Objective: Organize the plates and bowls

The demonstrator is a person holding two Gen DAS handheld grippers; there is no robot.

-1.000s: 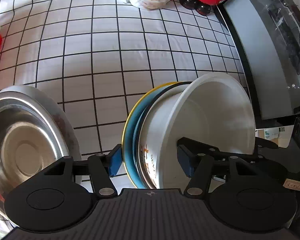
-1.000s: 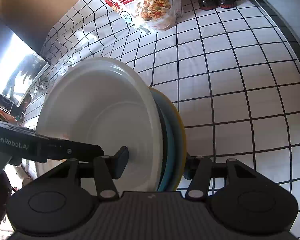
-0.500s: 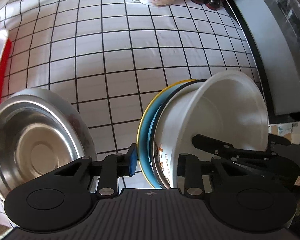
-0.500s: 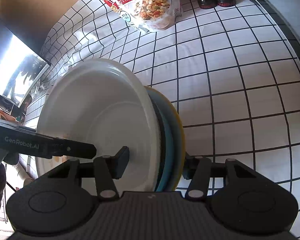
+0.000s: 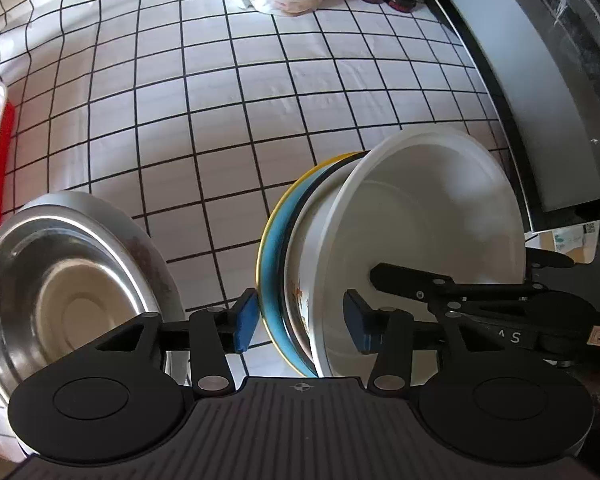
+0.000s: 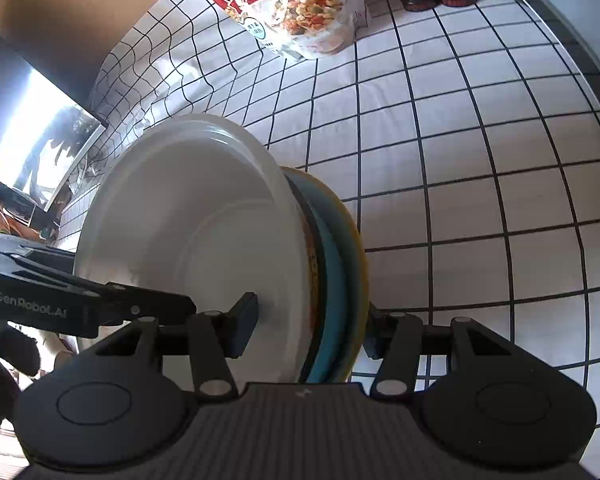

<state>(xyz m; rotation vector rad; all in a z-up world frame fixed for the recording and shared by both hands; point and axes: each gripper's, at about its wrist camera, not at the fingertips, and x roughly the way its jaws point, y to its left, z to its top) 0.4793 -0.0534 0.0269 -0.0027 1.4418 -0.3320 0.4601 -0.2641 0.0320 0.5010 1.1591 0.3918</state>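
You hold one stack between both grippers: a white bowl [image 5: 428, 216] nested on a blue plate [image 5: 274, 264] with a yellow rim, and a dark plate edge between them. In the left wrist view the stack stands on edge at the lower centre, above the checked tablecloth [image 5: 228, 92]. The left gripper [image 5: 302, 320] has its fingers on both sides of the stack, but the blue pads seem a little apart from it, so I cannot tell if it really clamps. The right gripper [image 6: 308, 330] looks closed on the stack, one pad inside the bowl, the other behind the plate.

I think you should keep the right grip firm and move both hands together. The steel bowl [image 5: 60, 292] at the lower left is close; lower the stack slowly and flat, beside it.
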